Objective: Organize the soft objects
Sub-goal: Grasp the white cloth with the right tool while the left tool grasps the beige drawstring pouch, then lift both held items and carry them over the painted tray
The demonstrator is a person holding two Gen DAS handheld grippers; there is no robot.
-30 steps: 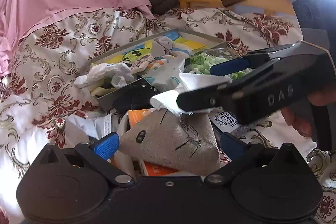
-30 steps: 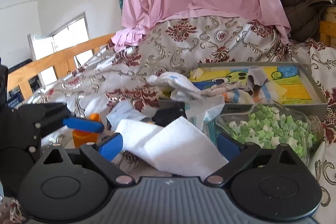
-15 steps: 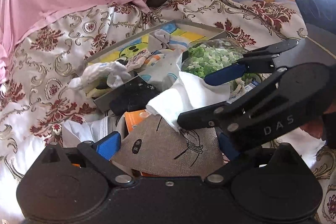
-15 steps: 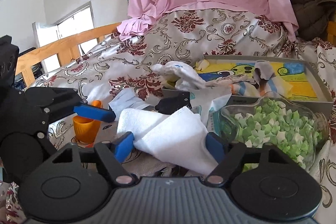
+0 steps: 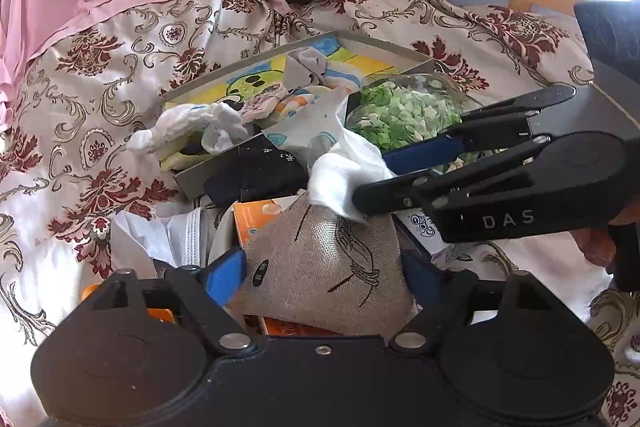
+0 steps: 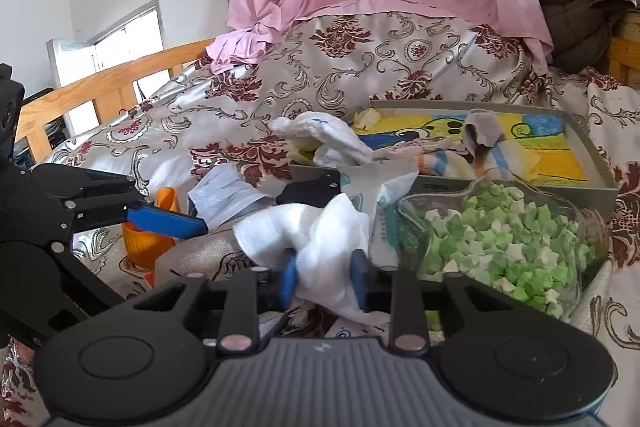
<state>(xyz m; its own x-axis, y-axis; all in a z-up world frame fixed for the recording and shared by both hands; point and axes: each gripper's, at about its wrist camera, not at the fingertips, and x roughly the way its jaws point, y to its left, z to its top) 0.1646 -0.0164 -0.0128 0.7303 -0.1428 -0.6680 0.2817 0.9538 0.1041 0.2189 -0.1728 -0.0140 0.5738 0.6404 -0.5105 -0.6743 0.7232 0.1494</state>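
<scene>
My right gripper (image 6: pixel 325 281) is shut on a white cloth (image 6: pixel 316 243), bunched between its blue pads; it also shows in the left wrist view (image 5: pixel 344 171), held by the right gripper (image 5: pixel 372 183). My left gripper (image 5: pixel 324 275) is open around a grey burlap pouch (image 5: pixel 320 267) with black stitching, which lies on an orange box (image 5: pixel 256 215). The pouch also shows in the right wrist view (image 6: pixel 200 259). A grey tray (image 6: pixel 596 163) with a cartoon picture holds socks and small cloths.
A glass jar of green and white paper stars (image 6: pixel 504 227) lies on its side right of the cloth. An orange cup (image 6: pixel 148 239), a black sock (image 5: pixel 252 175) and a white crumpled sock (image 5: pixel 188 127) lie on the floral bedspread (image 5: pixel 80 107). Pink sheet behind.
My right gripper has closed on the white cloth, crumpling it. The left gripper has moved closer around the grey pouch.
</scene>
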